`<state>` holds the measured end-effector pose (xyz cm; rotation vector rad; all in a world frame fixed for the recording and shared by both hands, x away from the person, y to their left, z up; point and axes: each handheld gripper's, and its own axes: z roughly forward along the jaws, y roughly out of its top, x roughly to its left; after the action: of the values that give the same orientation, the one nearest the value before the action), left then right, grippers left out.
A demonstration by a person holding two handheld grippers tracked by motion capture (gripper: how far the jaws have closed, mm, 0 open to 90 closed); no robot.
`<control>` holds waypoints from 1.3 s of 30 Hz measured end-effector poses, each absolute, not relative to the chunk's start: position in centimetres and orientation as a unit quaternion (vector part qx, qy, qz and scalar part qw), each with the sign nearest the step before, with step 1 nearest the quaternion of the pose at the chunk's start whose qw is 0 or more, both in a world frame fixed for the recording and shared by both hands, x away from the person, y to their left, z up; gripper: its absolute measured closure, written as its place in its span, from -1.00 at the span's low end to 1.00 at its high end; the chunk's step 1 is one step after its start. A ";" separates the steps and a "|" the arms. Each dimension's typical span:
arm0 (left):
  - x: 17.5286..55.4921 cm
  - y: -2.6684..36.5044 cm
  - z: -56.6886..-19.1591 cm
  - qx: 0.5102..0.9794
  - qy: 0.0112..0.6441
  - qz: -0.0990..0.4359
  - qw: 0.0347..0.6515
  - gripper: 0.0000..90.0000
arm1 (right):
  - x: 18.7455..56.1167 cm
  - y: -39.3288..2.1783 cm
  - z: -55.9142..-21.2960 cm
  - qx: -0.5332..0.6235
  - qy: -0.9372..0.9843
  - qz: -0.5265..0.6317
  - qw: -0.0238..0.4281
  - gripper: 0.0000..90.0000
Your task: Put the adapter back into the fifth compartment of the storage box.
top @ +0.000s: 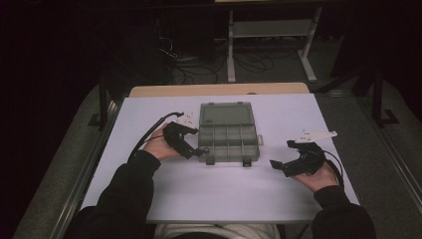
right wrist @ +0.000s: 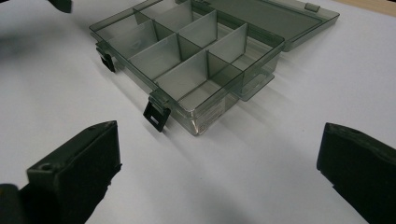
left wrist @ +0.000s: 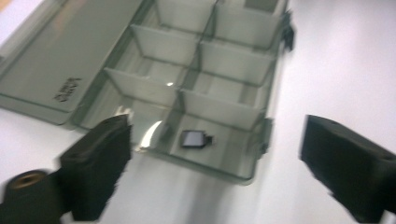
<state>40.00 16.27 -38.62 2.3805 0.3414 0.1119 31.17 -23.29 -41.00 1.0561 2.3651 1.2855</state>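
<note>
The box (top: 229, 133) lies open just ahead of the left gripper (top: 200, 149), whose jaws are wide apart and empty. The right gripper (top: 278, 166), also spread and empty, could push the light box sideways.

Left claw (top: 199, 148) and right claw (top: 279, 157) both agape.

White table (top: 224, 189), open organizer box (top: 228, 130)

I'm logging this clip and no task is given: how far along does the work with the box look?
Done: the compartment box lies open, lid flat behind it, with a small dark item in a near corner compartment. In hand: nothing; the left tool hovers open at that corner, the right tool open, apart. The other visible compartments look empty.
</note>
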 end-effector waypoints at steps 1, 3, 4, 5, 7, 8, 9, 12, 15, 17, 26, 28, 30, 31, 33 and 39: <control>39.9 16.2 -38.6 0.923 0.134 0.044 0.358 -0.95 | 31.2 -23.3 -41.0 0.363 0.811 0.441 0.125 -1.00; 39.8 16.2 -38.6 0.923 0.134 0.044 0.359 -1.00 | 31.1 -23.3 -41.0 0.363 0.811 0.441 0.125 -1.00; 39.8 16.2 -38.6 0.923 0.134 0.044 0.359 -1.00 | 31.1 -23.3 -41.0 0.363 0.811 0.441 0.126 -1.00; 39.8 16.2 -38.6 0.923 0.134 0.044 0.359 -1.00 | 31.1 -23.3 -41.0 0.363 0.811 0.441 0.126 -1.00; 39.7 16.4 -38.3 0.922 0.133 0.046 0.361 -1.00 | 31.1 -23.3 -40.9 0.364 0.810 0.441 0.127 -1.00; 39.7 16.4 -38.3 0.922 0.134 0.045 0.361 -1.00 | 31.1 -23.3 -40.9 0.364 0.810 0.441 0.127 -1.00; 39.7 16.4 -38.3 0.922 0.134 0.045 0.361 -1.00 | 31.1 -23.3 -40.9 0.364 0.810 0.441 0.127 -1.00; 39.5 17.0 -38.2 0.921 0.140 0.050 0.361 -1.00 | 31.0 -23.4 -40.9 0.365 0.809 0.443 0.127 -1.00; 39.6 17.3 -38.2 0.921 0.145 0.056 0.358 -1.00 | 31.0 -23.4 -40.9 0.365 0.809 0.443 0.128 -1.00; 39.6 17.3 -38.2 0.921 0.145 0.056 0.358 -1.00 | 31.0 -23.4 -40.9 0.365 0.809 0.443 0.128 -1.00; 39.1 19.3 -38.2 0.912 0.159 0.061 0.373 -1.00 | 31.0 -23.4 -41.0 0.367 0.809 0.442 0.127 -1.00; 39.0 19.7 -38.1 0.909 0.161 0.062 0.380 -1.00 | 31.0 -23.4 -41.0 0.367 0.808 0.442 0.127 -1.00; 38.9 19.9 -38.1 0.908 0.161 0.064 0.382 -1.00 | 31.0 -23.4 -41.0 0.367 0.808 0.442 0.127 -1.00; 38.8 20.1 -38.1 0.907 0.162 0.065 0.384 -1.00 | 31.0 -23.4 -41.0 0.367 0.808 0.442 0.127 -1.00; 38.8 20.6 -38.2 0.904 0.166 0.066 0.388 -1.00 | 31.0 -23.4 -40.9 0.368 0.808 0.443 0.127 -1.00; 38.7 21.9 -38.2 0.897 0.180 0.069 0.399 -1.00 | 31.0 -23.4 -40.9 0.368 0.808 0.442 0.128 -1.00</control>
<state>38.66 21.93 -38.24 2.2691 0.4551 0.1751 30.95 -23.43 -40.95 1.0693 2.3511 1.2852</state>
